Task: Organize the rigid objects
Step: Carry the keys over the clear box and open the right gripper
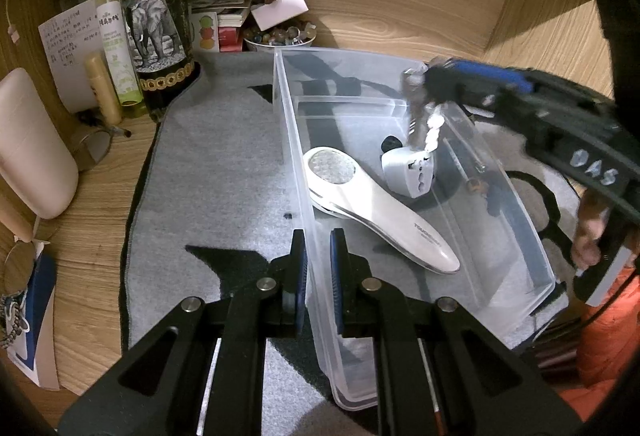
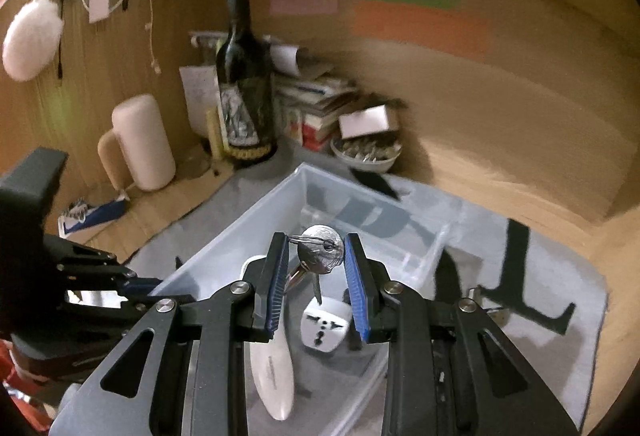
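Item: bunch of keys (image 2: 320,250), pinched in my right hand-held gripper (image 2: 316,256), hanging blades-down over the clear bin (image 2: 276,204). White travel adapter (image 2: 322,330) below, at 6 o'clock. Left hand-held gripper (image 1: 319,268) clamps the bin wall.

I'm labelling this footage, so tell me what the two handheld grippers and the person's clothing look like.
Both grippers, left and right, are black angular frames with triangular cut-outs and round silver pins. Their jaws carry ribbed blue pads. In the left wrist view, the right gripper's body bears white handwritten letters. The person wears an orange quilted sleeve.
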`<action>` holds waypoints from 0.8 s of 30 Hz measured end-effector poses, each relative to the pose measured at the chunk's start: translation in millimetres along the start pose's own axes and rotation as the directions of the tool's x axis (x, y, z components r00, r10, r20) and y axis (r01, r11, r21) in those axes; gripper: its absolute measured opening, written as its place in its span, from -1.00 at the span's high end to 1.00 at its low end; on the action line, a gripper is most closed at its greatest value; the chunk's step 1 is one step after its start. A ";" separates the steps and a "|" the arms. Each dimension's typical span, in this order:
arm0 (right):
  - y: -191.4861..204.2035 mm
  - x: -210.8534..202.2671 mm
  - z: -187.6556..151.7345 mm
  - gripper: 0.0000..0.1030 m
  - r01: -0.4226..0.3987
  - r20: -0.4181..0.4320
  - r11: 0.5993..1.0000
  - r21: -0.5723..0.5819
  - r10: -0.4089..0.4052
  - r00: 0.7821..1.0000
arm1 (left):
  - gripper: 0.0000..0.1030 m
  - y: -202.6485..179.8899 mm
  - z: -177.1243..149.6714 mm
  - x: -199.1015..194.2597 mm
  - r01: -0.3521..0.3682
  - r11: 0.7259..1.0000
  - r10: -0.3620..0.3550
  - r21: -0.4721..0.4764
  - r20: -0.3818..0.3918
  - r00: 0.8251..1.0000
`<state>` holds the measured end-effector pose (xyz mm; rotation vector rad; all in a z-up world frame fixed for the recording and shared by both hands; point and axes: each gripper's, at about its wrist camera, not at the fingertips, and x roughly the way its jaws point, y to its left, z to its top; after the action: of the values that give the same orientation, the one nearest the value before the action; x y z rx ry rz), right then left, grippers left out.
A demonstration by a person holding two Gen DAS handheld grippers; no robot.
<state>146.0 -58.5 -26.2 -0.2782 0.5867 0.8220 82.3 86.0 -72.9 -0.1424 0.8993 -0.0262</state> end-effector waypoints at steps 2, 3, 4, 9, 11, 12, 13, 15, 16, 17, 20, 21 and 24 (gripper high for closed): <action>1.8 11.1 -1.5 0.50 -0.013 -0.030 1.000 -0.001 0.013 0.999 | 0.80 -0.2 -0.1 0.0 0.000 1.000 0.000 0.002 0.000 1.000; 2.7 14.0 -2.1 0.50 -0.019 -0.041 1.000 -0.002 0.019 0.999 | 0.80 -0.3 -0.4 0.0 -0.001 1.000 0.001 0.003 0.001 1.000; 3.1 18.3 -2.9 0.50 -0.024 -0.054 1.000 -0.001 0.024 0.998 | 0.80 -0.6 -0.7 0.0 -0.002 1.000 0.002 0.005 0.002 1.000; 6.0 37.2 -9.0 0.50 -0.040 -0.117 0.999 -0.010 0.038 0.992 | 0.80 -0.6 -1.5 0.5 -0.001 1.000 0.001 0.005 0.003 1.000; 4.8 42.0 -10.2 0.50 -0.045 -0.146 0.999 -0.008 0.044 0.988 | 0.80 -0.7 -1.7 -0.1 0.000 1.000 0.000 0.006 0.005 1.000; 2.9 42.8 -10.4 0.50 -0.046 -0.154 0.999 0.002 0.046 0.987 | 0.80 -1.1 -1.9 -0.2 -0.001 1.000 0.001 0.007 0.005 1.000; 2.0 43.3 -10.5 0.49 -0.048 -0.160 0.999 0.003 0.048 0.986 | 0.80 -0.8 -1.9 -0.1 -0.002 1.000 0.002 0.008 0.005 1.000; 2.6 44.1 -11.9 0.48 -0.046 -0.175 0.999 -0.010 0.043 0.984 | 0.80 -1.2 -1.9 0.1 -0.002 1.000 0.002 0.009 0.005 1.000; 3.0 44.7 -12.5 0.47 -0.045 -0.183 0.999 -0.016 0.041 0.982 | 0.80 -1.0 -1.7 0.3 -0.003 1.000 0.003 0.009 0.005 1.000; 3.3 44.0 -13.1 0.46 -0.045 -0.185 0.999 -0.018 0.041 0.982 | 0.80 -1.0 -1.8 0.3 -0.002 1.000 0.002 0.008 0.005 1.000; 2.6 41.9 -13.7 0.45 -0.045 -0.185 0.999 -0.015 0.041 0.982 | 0.80 -1.0 -1.7 0.4 -0.003 1.000 0.003 0.009 0.005 1.000; 2.2 41.9 -13.5 0.44 -0.045 -0.186 0.999 -0.010 0.043 0.982 | 0.80 -1.3 -1.9 0.5 -0.004 1.000 0.003 0.010 0.004 1.000; 0.4 41.3 -13.1 0.30 -0.039 -0.183 0.999 -0.003 0.038 0.982 | 0.80 -1.0 -1.8 0.3 -0.004 1.000 0.004 0.010 0.004 1.000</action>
<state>162.8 -39.1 -61.1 -0.3517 0.7640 0.8411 81.2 84.8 -74.1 -0.1319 0.8953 -0.0269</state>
